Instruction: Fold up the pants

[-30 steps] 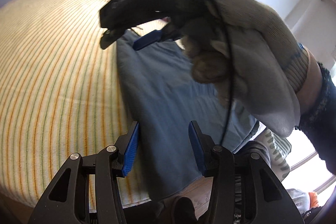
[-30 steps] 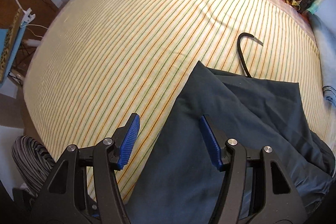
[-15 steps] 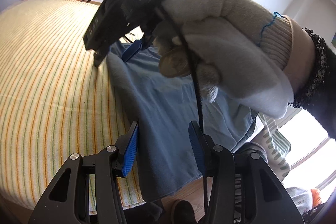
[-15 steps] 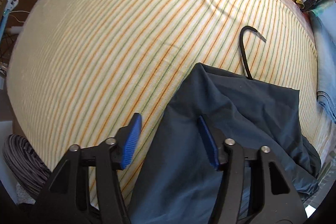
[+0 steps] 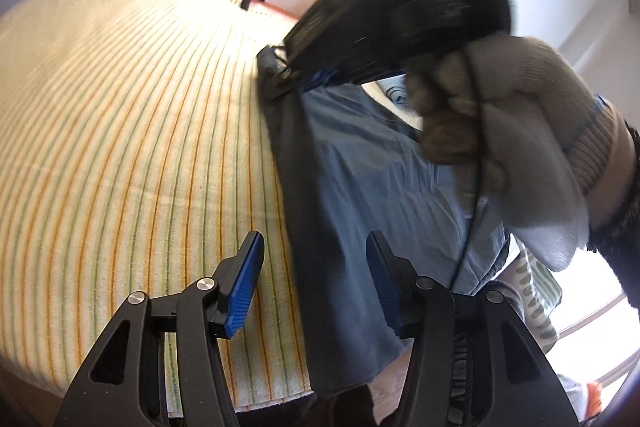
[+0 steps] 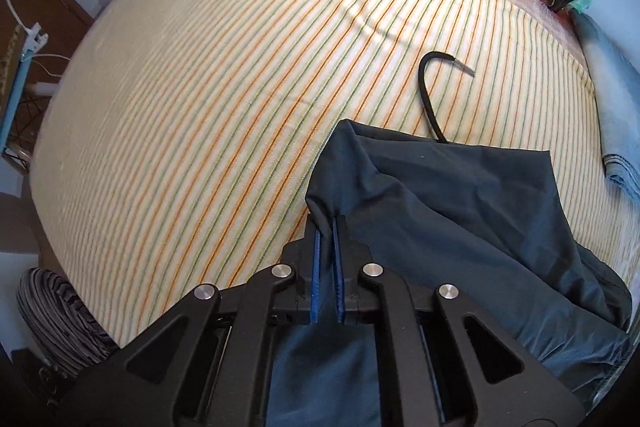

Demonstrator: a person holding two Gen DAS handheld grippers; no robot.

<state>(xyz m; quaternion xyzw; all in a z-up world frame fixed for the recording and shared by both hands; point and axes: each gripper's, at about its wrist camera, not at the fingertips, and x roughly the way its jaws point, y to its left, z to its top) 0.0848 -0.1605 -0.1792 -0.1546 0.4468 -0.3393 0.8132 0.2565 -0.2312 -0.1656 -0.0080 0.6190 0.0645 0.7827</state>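
My right gripper (image 6: 325, 227) has just closed, its 2 blue pads pinching a fold at the left edge of the dark pants (image 6: 460, 227), which lie on the near right of the striped sheet (image 6: 220, 87). My left gripper (image 5: 314, 263) has been opening, nothing clamped, pants edge below between the fingers.

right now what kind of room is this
Most likely a bedroom: the dark pants lie on a bed with a striped sheet, and folded blue fabric sits by its far edge.
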